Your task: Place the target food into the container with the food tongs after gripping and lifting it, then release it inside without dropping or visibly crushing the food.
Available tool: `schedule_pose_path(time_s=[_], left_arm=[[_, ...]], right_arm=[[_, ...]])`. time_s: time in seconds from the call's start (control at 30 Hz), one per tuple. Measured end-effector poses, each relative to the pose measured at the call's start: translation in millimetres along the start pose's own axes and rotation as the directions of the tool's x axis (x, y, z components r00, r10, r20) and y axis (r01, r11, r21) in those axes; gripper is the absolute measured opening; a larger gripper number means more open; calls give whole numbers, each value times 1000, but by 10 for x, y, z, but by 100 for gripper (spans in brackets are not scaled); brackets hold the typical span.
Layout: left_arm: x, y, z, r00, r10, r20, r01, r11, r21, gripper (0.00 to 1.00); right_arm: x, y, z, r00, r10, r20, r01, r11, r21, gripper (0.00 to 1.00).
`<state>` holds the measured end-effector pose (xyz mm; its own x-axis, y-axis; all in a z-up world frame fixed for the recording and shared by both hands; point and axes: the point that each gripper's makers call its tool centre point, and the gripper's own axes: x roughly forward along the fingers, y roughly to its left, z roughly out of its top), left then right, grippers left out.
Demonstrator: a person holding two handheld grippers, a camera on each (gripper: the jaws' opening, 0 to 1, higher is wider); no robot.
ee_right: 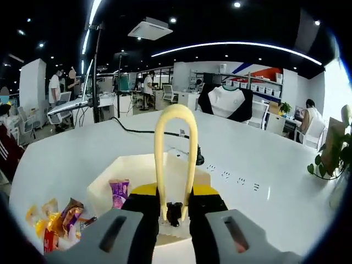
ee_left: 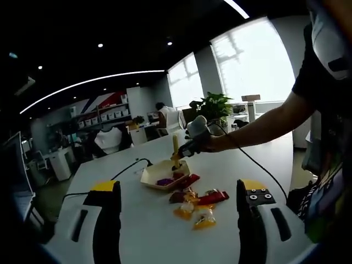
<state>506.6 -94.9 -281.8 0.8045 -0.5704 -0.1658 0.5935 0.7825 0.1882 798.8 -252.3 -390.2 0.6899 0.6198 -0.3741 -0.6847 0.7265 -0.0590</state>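
Two dark jaws of the right gripper (ee_right: pixel 175 212) press on the yellow food tongs (ee_right: pixel 175 159) in the right gripper view. The tongs are smooth and bent like a tall loop, with the round end pointing away from the camera and the two tips near the jaws. Between the tips sits a small dark snack (ee_right: pixel 174 213), pinched there. It is over the container (ee_right: pixel 110 184), a pale shallow tray with slanted walls. A purple shiny wrapped snack (ee_right: pixel 119 192) lies inside the tray.

Beside the tray, on the white table (ee_right: pixel 264 181), lies a pile of crinkly wrapped snacks (ee_right: pixel 55 223) in orange, yellow and red.

In the left gripper view, the left gripper (ee_left: pixel 179 220) has its jaws set wide apart with nothing between them. Farther off, a person's hand (ee_left: pixel 204 144) holds the right gripper over the tray, with the tongs standing nearly straight up. A black cable (ee_left: pixel 129 166) runs across the table.
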Motion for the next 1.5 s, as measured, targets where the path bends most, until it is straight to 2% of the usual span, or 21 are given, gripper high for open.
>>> schedule_pose_path(time_s=[0.17,0.27,0.33,0.5,0.77,0.87,0.97,1.2,1.33,1.43,1.5], left_arm=[[6,-23,-6,1000,-5,-4,5,1000,1,92],[3,-26,-4,1000,-4,-7,4,1000,5,92],[0,-23,2,1000,-2,-6,2,1000,6,92],[-10,-19,11,1000,1,-4,-1,1000,6,92],[6,-51,4,1000,-9,-3,9,1000,4,92],[19,-75,15,1000,-16,-1,16,1000,8,92],[25,-119,20,1000,-29,-1,29,1000,10,92],[32,-134,0,1000,-31,0,31,1000,1,92],[58,-149,7,999,-38,4,38,999,2,92],[70,-157,26,999,-44,11,44,999,5,92],[72,-154,29,999,-43,11,43,999,8,92]], right_arm=[[-24,-8,15,1000,-6,6,6,1000,6,15],[-22,63,32,1000,26,16,-27,998,58,20],[-35,37,39,1000,-4,15,4,1000,-6,20],[-115,81,138,999,9,52,-10,1000,25,20],[-337,294,296,995,49,92,-46,999,-28,20],[-391,339,306,994,56,95,-53,998,-29,20],[-467,405,300,992,69,103,-71,997,14,20],[-647,535,254,990,82,118,-85,996,21,21],[-724,631,196,991,88,99,-86,996,-27,21],[-773,671,223,985,109,130,-114,993,30,21],[-813,662,230,986,100,133,-102,995,7,21]])
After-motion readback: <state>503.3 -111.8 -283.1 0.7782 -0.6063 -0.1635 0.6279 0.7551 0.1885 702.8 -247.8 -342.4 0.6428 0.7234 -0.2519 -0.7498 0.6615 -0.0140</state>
